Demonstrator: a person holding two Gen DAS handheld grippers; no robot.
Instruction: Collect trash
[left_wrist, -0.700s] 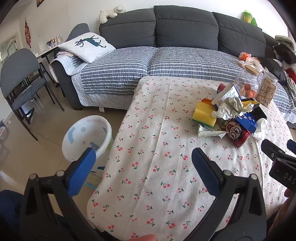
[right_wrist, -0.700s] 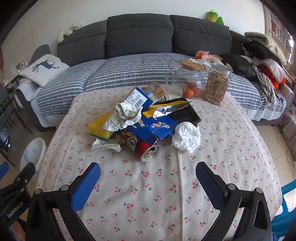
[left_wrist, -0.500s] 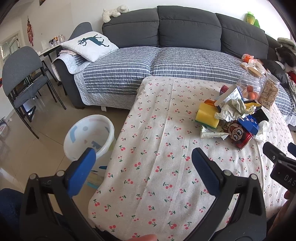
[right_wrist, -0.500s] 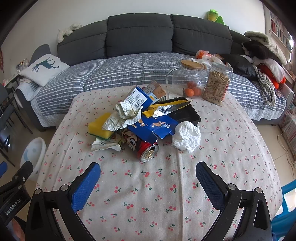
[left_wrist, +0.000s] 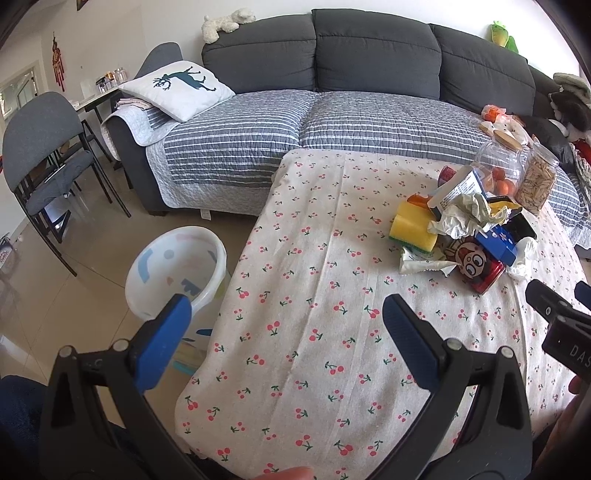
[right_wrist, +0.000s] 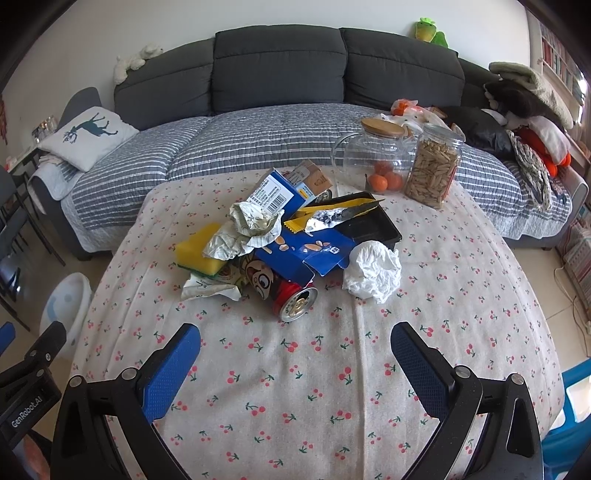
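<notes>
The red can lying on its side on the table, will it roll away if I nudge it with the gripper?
The red can probably rolls sideways easily, since it lies on its round side. The blue carton resting over it may check that. Its opened top suggests it is empty, so likely light and dentable.

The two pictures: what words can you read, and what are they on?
"GenRobot.AI": on the left tongs, seen from the right camera.
"DAS": cut-off letters on the right tongs, seen from the left camera.
Blue box: barcode label print too small to read.
Red can: cartoon face, no readable words.
</notes>
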